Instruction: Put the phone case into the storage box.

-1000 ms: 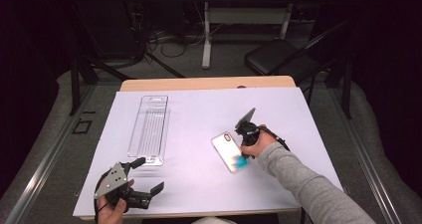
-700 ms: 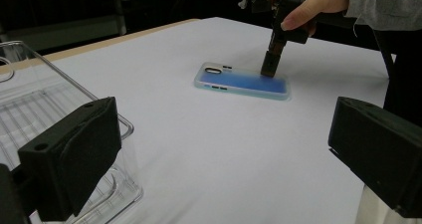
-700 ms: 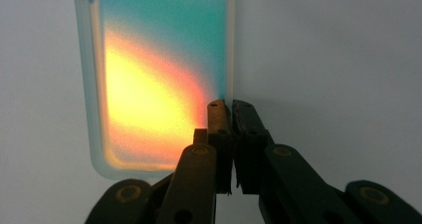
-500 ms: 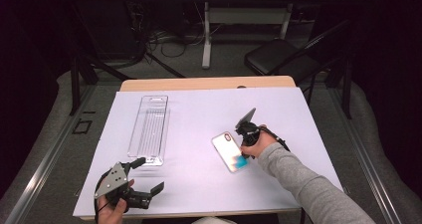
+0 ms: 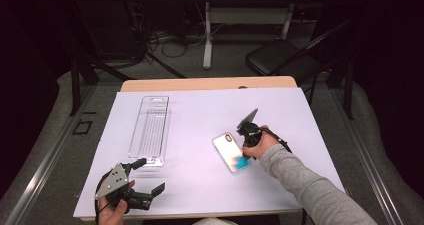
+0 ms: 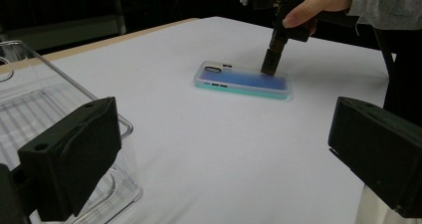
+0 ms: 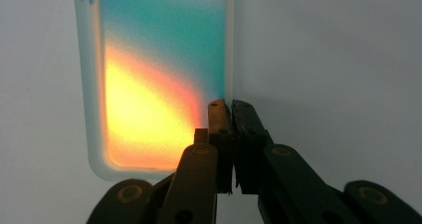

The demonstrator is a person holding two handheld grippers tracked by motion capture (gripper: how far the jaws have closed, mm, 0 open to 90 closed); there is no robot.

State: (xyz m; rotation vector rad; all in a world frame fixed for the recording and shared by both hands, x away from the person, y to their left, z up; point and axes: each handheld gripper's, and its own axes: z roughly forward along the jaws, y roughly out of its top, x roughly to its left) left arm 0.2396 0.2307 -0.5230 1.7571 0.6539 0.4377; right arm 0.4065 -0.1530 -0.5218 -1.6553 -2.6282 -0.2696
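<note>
Pinching the phone case's [image 5: 231, 152] right rim, the right gripper [image 7: 230, 104] had its fingers closed tight on that edge, probably to lift it off the tabletop [image 5: 200, 115], while the left gripper [image 5: 149, 176] waited wide open and empty near the clear tray [image 5: 149, 130].

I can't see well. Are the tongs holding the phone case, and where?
The right tongs pinch the phone case by its long side edge.

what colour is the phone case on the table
The phone case is a teal-to-orange-yellow gradient with a pale translucent rim, clearest in the right gripper view.
</note>
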